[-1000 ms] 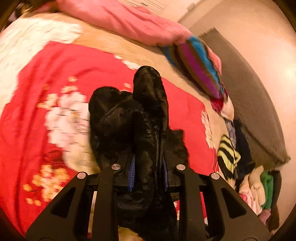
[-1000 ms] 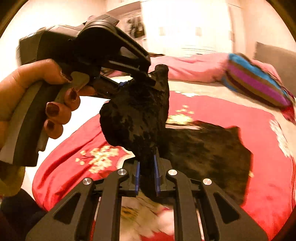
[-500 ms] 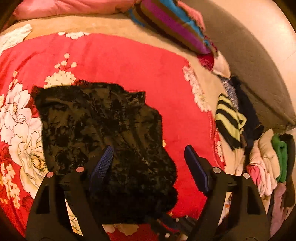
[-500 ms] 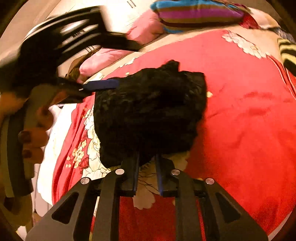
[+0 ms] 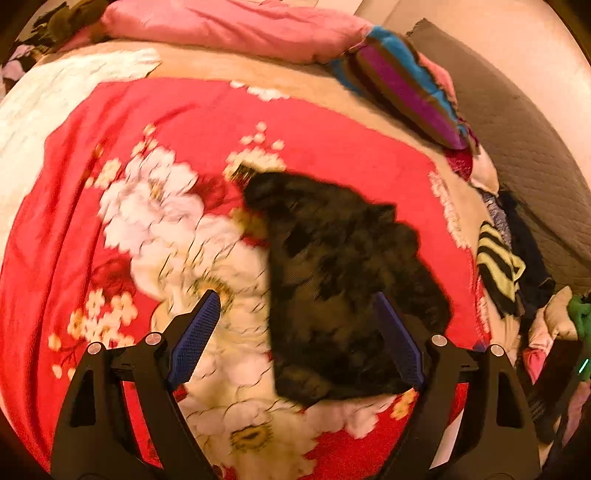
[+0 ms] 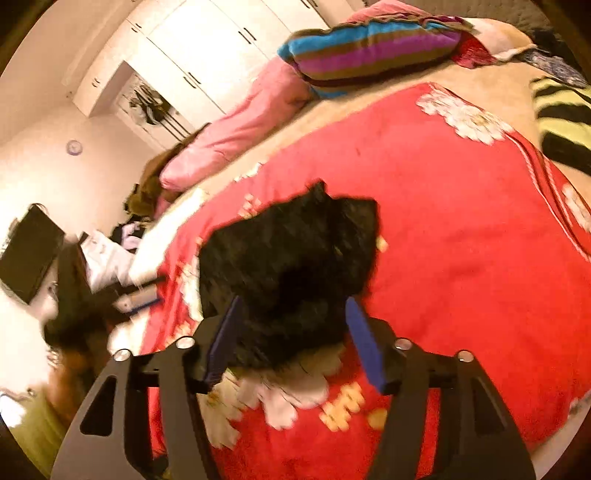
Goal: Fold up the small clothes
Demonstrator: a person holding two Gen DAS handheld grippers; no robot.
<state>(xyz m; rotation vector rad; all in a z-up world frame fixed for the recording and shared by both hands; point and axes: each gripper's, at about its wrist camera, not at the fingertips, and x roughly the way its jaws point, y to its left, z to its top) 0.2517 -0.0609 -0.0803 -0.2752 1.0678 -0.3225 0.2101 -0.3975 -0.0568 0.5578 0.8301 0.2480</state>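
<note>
A small black garment lies folded and flat on the red floral blanket; it also shows in the right wrist view. My left gripper is open and empty, just above the garment's near edge, with the right finger over the cloth. My right gripper is open and empty, its blue-padded fingers on either side of the garment's near edge.
A pink pillow and a striped cushion lie at the head of the bed. A pile of other clothes, among them a yellow-and-black striped piece, lies along the bed's right edge. White wardrobes stand behind.
Both grippers held the black garment up a second ago. The left let go first, then the right opened. The garment now lies on the blanket and both grippers have drawn back.
</note>
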